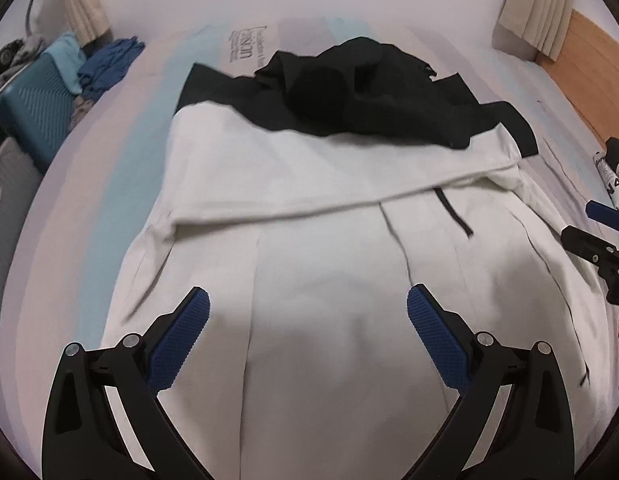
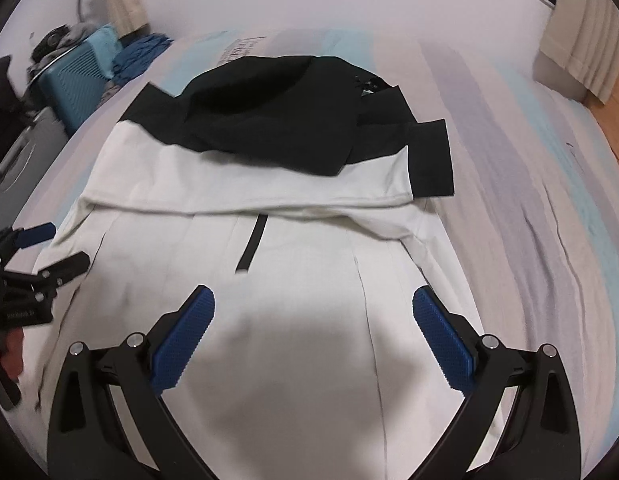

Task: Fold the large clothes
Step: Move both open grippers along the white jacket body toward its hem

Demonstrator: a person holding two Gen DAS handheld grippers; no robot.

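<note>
- Both hand-held grippers, left (image 1: pixel 308 306) and right (image 2: pixel 313 306), hover spread wide, holding nothing.
- White-and-black jacket (image 1: pixel 309 184) lies on the bed (image 1: pixel 109 128), sleeves folded across.
- Uneven pinches could skew the next fold.

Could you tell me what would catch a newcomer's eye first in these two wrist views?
First, the big white and black garment spread across the bed, its black hood bunched on top at the far end and a sleeve folded across the white body. Next, the open left gripper and open right gripper, blue pads wide apart over the near white part. A teal suitcase stands at far left.
</note>
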